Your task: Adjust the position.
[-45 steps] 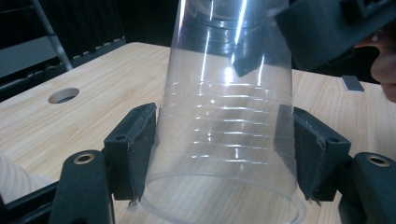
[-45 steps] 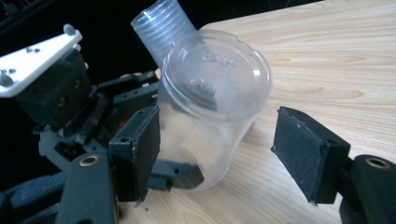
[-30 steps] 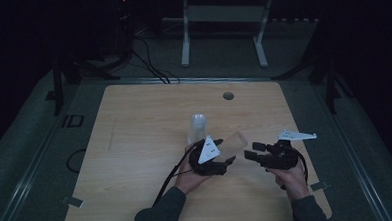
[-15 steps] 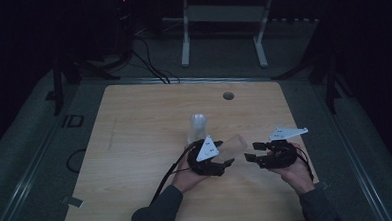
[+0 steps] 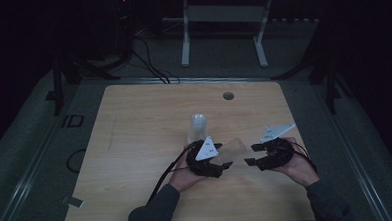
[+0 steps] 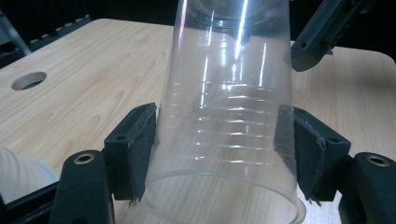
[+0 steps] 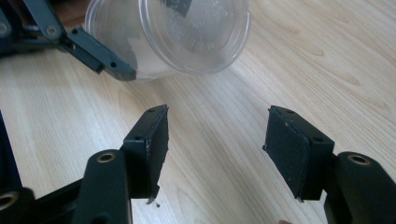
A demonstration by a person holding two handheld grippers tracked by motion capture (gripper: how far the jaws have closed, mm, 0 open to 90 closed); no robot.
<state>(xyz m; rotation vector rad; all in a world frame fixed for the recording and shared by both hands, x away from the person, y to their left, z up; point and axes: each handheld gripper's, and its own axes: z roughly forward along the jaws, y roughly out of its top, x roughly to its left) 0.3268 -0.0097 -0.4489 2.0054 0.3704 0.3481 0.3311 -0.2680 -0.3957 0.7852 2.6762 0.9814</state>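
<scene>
Clear plastic cup (image 6: 224, 116) lay sideways above the table (image 5: 135, 143), clamped near its rim by left gripper (image 5: 217, 165). Right gripper (image 7: 215, 149) gaped empty beside its base. Best approach: close gently; thin walls buckle.

No readable text, labels, brands or numbers are showing anywhere. The grey plate (image 5: 206, 149) on the left gripper (image 5: 225, 165) is carrying small dark marks, too tiny to read. The clear cup (image 6: 224, 112) is showing plain ribbing, no print.
</scene>
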